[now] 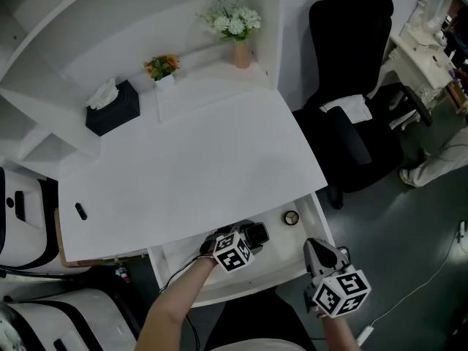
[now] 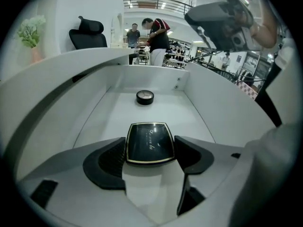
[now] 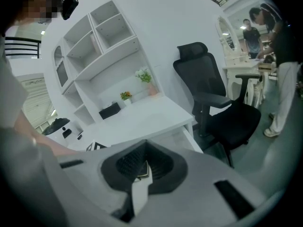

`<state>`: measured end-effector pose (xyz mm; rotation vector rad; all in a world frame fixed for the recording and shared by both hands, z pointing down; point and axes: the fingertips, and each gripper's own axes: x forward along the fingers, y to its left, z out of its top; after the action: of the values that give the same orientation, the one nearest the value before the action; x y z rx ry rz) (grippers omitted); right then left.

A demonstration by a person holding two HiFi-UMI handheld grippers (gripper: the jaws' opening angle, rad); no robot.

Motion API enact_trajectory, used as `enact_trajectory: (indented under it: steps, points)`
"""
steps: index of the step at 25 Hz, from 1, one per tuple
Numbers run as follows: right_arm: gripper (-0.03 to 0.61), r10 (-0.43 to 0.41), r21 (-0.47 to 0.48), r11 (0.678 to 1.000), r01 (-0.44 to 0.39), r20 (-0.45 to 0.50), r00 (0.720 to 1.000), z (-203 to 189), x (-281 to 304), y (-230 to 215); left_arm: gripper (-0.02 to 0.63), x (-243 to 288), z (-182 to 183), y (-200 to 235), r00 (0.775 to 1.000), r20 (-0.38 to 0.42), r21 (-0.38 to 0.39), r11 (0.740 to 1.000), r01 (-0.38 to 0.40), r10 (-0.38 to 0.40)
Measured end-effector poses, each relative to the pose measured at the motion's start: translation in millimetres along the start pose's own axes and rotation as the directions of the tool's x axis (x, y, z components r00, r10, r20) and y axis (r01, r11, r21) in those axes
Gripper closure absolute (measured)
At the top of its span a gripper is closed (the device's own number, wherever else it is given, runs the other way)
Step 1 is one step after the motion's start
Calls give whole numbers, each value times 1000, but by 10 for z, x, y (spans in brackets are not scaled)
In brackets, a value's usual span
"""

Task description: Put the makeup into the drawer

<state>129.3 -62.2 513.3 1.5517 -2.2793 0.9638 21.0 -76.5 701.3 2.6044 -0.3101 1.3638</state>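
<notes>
Pinched only at its near end by the left gripper [image 1: 247,238], the glossy black gold-rimmed compact [image 2: 149,142] could swivel free; the right gripper [image 3: 143,169] is closed, empty.

Our left gripper [image 1: 249,238] and right gripper [image 1: 322,251] were pale grey with black ribbed pads [image 2: 111,157]. Each carried 1 black-and-white marker cube [image 1: 232,254].

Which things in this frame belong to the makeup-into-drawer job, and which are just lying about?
Job: black compact in the left claw; round jar; open drawer.
Lying about: tissue box; orange flowers; white flowers; office chair; small black item on desk, unclear.
</notes>
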Motion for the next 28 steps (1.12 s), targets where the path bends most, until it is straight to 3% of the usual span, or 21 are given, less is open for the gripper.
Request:
enact_trajectory:
  steps: [15, 24, 28]
  points:
    - [575, 2, 13, 1000, -2, -20, 1000, -27, 54, -8, 290, 35, -33, 14, 1000, -3, -6, 1000, 3, -3]
    - [575, 20, -6, 1000, -20, -13, 1000, -2, 46, 42, 272, -163, 65, 19, 998, 36, -37, 998, -47, 48]
    - [575, 37, -22, 999, -37, -1, 999, 39, 31, 95, 321, -354, 122, -40, 994, 79, -73, 995, -75, 81]
